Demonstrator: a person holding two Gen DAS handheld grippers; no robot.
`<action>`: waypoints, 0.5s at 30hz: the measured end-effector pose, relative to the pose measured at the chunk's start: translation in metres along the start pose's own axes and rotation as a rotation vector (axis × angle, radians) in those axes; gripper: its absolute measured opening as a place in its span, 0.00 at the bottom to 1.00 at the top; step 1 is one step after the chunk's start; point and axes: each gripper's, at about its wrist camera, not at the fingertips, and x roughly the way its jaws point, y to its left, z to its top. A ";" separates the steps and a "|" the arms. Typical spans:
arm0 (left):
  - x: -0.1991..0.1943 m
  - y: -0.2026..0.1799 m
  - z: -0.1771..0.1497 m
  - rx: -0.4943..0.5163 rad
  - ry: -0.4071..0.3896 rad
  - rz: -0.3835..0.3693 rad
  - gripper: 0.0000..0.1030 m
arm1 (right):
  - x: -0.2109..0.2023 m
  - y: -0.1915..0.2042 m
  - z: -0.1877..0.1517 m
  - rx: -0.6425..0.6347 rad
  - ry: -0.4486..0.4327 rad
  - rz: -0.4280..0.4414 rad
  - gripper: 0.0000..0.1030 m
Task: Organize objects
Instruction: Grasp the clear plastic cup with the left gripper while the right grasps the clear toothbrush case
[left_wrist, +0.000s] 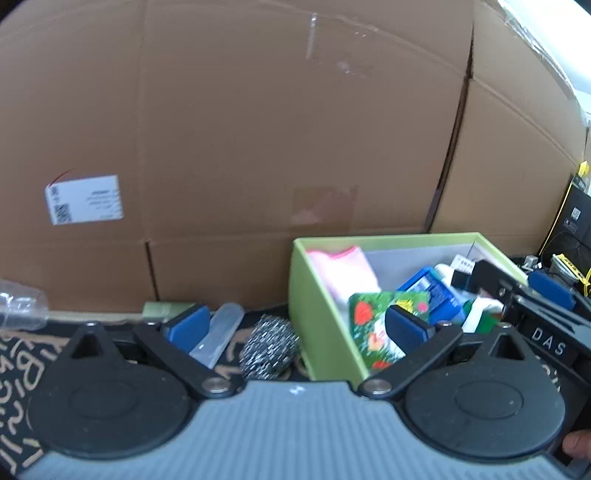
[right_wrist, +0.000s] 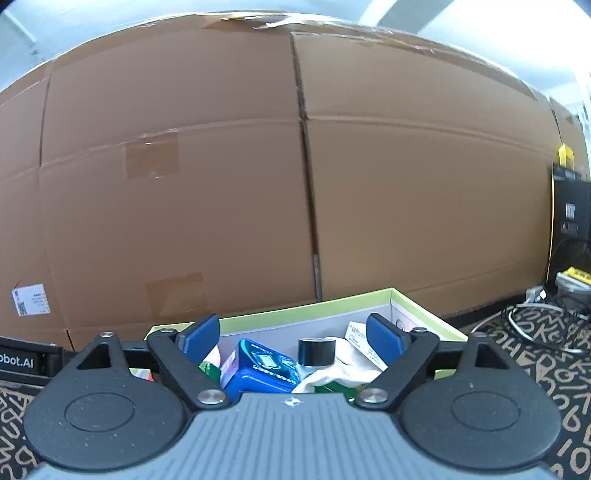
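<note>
- The left gripper (left_wrist: 295, 328) has its blue pads spread wide with nothing between them; it hangs low over the mat.
- Between its fingers, on the mat, lies a steel scouring ball (left_wrist: 269, 347), beside a clear plastic piece (left_wrist: 218, 334).
- The right gripper (right_wrist: 293, 334) is likewise spread and empty, poised above the green box (right_wrist: 306, 308).
- The green box (left_wrist: 321, 321) stands just right of the scouring ball and holds a blue container (right_wrist: 258, 373), a black-capped bottle (right_wrist: 316, 350), a white cloth (right_wrist: 343, 369) and a strawberry-print packet (left_wrist: 384, 332).
- The surface is a black mat with tan lettering (right_wrist: 546, 354).
- Large cardboard boxes (right_wrist: 221, 184) wall off the back; cables (right_wrist: 535, 325) lie at the right.
</note>
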 end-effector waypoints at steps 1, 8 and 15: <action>-0.002 0.003 -0.001 -0.002 0.006 0.010 1.00 | -0.002 0.002 0.000 -0.010 -0.005 -0.006 0.90; -0.010 0.033 -0.011 -0.047 0.040 0.057 1.00 | -0.009 0.015 -0.008 -0.036 -0.011 -0.007 0.92; -0.011 0.073 -0.021 -0.130 0.077 0.099 1.00 | -0.017 0.034 -0.013 -0.080 -0.034 -0.010 0.92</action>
